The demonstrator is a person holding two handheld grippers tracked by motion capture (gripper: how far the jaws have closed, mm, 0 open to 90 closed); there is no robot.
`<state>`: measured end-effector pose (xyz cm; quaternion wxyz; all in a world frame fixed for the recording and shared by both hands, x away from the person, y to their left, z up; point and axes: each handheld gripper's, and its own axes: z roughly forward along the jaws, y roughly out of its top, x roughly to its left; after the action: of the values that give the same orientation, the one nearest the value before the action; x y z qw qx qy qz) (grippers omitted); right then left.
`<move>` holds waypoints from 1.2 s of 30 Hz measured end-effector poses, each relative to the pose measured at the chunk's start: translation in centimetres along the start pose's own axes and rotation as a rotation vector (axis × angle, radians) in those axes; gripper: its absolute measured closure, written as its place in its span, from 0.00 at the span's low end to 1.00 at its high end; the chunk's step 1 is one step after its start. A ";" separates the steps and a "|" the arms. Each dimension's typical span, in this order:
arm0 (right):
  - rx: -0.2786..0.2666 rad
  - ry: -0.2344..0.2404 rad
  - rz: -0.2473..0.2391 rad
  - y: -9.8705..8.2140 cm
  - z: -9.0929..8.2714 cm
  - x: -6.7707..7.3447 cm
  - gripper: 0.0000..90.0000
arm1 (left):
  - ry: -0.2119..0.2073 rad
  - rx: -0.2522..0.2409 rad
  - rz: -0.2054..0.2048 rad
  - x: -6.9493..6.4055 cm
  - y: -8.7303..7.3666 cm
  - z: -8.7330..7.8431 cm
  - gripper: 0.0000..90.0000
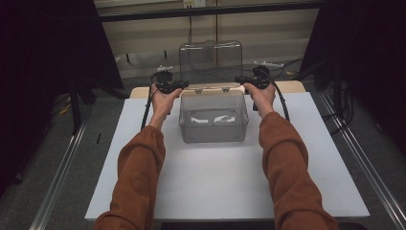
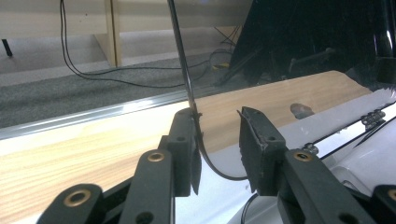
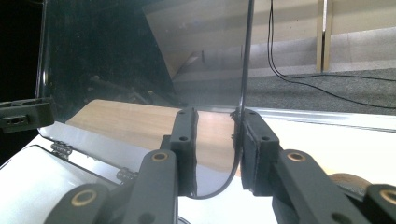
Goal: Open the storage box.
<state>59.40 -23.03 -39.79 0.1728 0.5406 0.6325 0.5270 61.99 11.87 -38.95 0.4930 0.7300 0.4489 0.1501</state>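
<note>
Clear plastic lid standing upright behind its box mid-table, edges between slack left hand-held gripper and right hand-held gripper, neither clamping; could flop shut unsupported

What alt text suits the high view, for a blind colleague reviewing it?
A person's left gripper and right gripper flank the upright lid of a clear plastic hinged box, which stands open on a white table.

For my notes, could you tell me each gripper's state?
Left gripper: open, lid edge between its jaws.
Right gripper: open, lid edge between its jaws.
</note>
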 end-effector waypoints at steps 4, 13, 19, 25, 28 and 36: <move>0.009 -0.004 0.005 0.1 0.1 0.0 0.76 | -0.005 0.001 -0.004 0.1 0.0 0.0 0.74; 0.013 -0.012 0.002 0.0 0.3 0.1 0.74 | -0.006 0.002 -0.008 0.1 -0.2 0.2 0.71; 0.014 -0.012 0.015 -0.1 0.4 0.0 0.74 | -0.010 0.008 -0.018 0.2 -0.2 0.3 0.71; 0.020 -0.016 0.025 -0.1 0.5 -0.1 0.73 | -0.002 0.011 -0.015 0.1 -0.2 0.4 0.70; 0.026 -0.020 0.027 0.0 0.6 0.0 0.73 | -0.002 0.015 -0.017 0.1 -0.2 0.4 0.69; 0.037 -0.018 0.030 -0.3 0.9 -0.2 0.69 | 0.004 0.025 -0.044 0.3 -0.4 0.6 0.67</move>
<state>59.97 -22.72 -40.46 0.1607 0.5578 0.6325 0.5128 62.34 11.77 -39.70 0.4861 0.7258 0.4676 0.1349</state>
